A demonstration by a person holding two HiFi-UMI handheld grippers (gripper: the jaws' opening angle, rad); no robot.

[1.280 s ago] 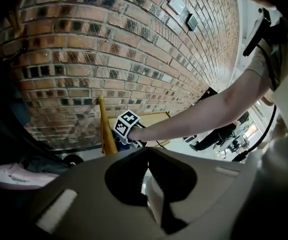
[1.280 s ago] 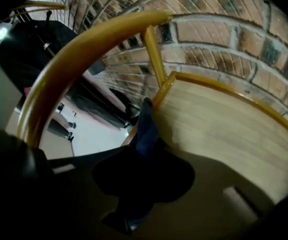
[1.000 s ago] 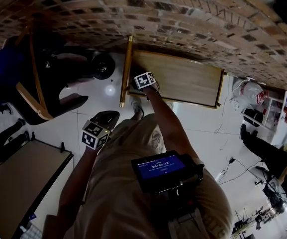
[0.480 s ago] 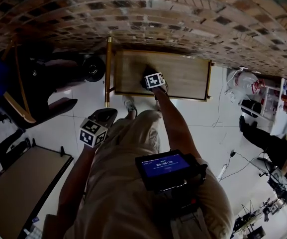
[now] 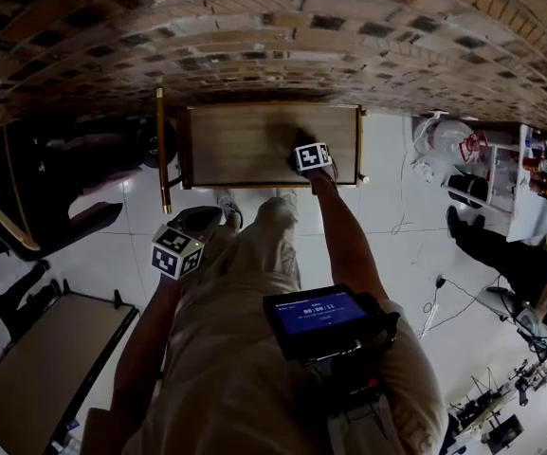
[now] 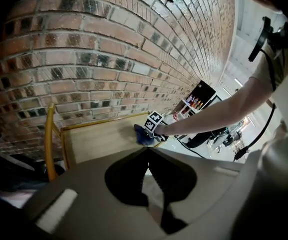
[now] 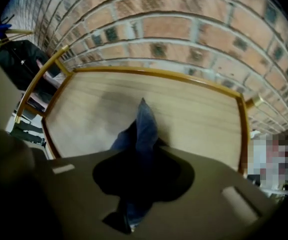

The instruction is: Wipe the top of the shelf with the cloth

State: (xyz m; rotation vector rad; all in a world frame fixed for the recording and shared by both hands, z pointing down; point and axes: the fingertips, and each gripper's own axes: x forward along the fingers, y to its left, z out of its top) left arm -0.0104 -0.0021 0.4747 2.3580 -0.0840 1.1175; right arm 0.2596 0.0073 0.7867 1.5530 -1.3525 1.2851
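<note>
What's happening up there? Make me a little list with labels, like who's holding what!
Place: wooden shelf top, with a brick wall behind it
Cloth: blue cloth, touching the shelf top
Right gripper: shut on the blue cloth, right of the shelf's middle, near the front edge
Left gripper: jaws together, empty, held back from the shelf

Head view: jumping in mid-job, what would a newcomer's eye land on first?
The light wooden shelf top with gold rails stands against the red-brown brick wall. On its right part, the right gripper is shut on a crumpled blue cloth that lies on the wood. The left gripper hangs shut and empty at the person's left side, off the shelf.
</note>
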